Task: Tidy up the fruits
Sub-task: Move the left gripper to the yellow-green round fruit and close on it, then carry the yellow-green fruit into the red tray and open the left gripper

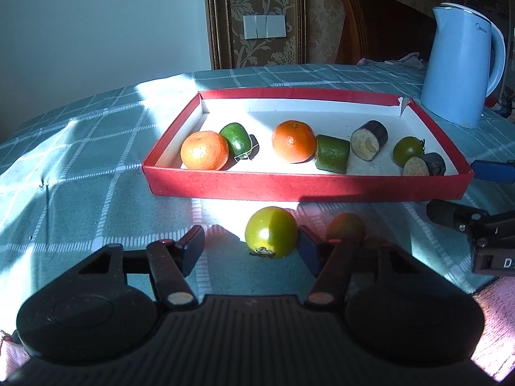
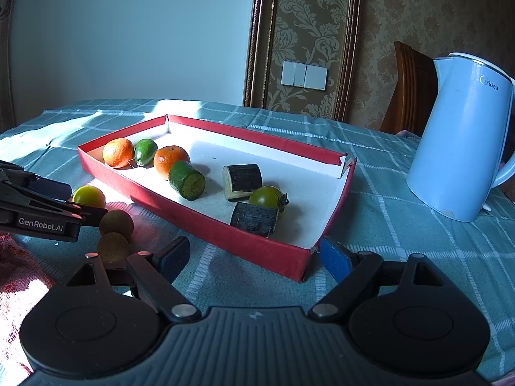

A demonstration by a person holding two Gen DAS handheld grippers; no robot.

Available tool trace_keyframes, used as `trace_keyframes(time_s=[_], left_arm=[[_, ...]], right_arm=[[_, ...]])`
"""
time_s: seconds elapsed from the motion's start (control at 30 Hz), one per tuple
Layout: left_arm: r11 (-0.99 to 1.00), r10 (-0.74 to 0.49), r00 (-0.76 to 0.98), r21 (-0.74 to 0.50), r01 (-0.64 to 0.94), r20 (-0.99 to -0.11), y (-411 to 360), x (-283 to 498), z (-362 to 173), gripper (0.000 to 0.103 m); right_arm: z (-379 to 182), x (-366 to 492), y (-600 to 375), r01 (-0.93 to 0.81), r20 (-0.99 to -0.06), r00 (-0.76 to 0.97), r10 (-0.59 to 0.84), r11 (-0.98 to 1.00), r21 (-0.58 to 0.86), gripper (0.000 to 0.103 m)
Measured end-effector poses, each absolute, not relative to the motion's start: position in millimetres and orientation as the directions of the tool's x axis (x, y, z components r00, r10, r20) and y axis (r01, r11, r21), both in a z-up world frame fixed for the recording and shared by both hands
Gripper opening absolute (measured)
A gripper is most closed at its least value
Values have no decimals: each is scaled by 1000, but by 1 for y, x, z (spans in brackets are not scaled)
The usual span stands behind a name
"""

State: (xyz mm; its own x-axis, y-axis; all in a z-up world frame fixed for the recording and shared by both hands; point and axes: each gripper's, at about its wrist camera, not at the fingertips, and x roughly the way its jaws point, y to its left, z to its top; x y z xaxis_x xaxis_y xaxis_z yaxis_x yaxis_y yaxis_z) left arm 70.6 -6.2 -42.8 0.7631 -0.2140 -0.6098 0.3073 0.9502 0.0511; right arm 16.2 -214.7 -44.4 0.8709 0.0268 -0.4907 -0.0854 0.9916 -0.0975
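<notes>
A red tray [image 1: 225, 182] [image 2: 199, 218] lies on the checked tablecloth. It holds two oranges [image 1: 204, 150] [image 1: 293, 141], green pieces [image 1: 236, 141] [image 1: 332, 153], two dark cut pieces [image 1: 369, 140] [image 1: 424, 164] and a green tomato [image 1: 406, 150]. A yellow-green tomato [image 1: 272, 231] [image 2: 88, 196] lies on the cloth in front of the tray, between the fingers of my open left gripper [image 1: 249, 244]. Two brown fruits [image 2: 116, 223] [image 2: 112, 247] lie beside it. My right gripper [image 2: 254, 257] is open and empty at the tray's near right corner.
A light blue kettle [image 1: 460, 64] [image 2: 463, 138] stands right of the tray. A wooden chair [image 1: 370, 22] is behind the table. A reddish cloth [image 2: 16, 276] lies at the near left edge.
</notes>
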Motion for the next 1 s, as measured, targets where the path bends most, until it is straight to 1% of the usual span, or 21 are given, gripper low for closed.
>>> trace_keyframes(time_s=[0.13, 0.43, 0.77, 1.0], left_arm=[[943, -248, 753, 24, 331, -609, -6, 70, -42, 44], [937, -279, 749, -1, 348, -601, -7, 67, -42, 31], [938, -298, 746, -39, 343, -596, 0, 66, -43, 31], [946, -286, 756, -51, 319, -589, 7, 62, -41, 31]], right_arm=[[-45, 16, -215, -86, -492, 870, 27, 992, -98, 88], [-45, 16, -215, -85, -492, 870, 26, 992, -98, 88], [-46, 17, -215, -84, -495, 868, 25, 992, -98, 88], [-46, 16, -215, -84, -496, 868, 24, 992, -99, 88]])
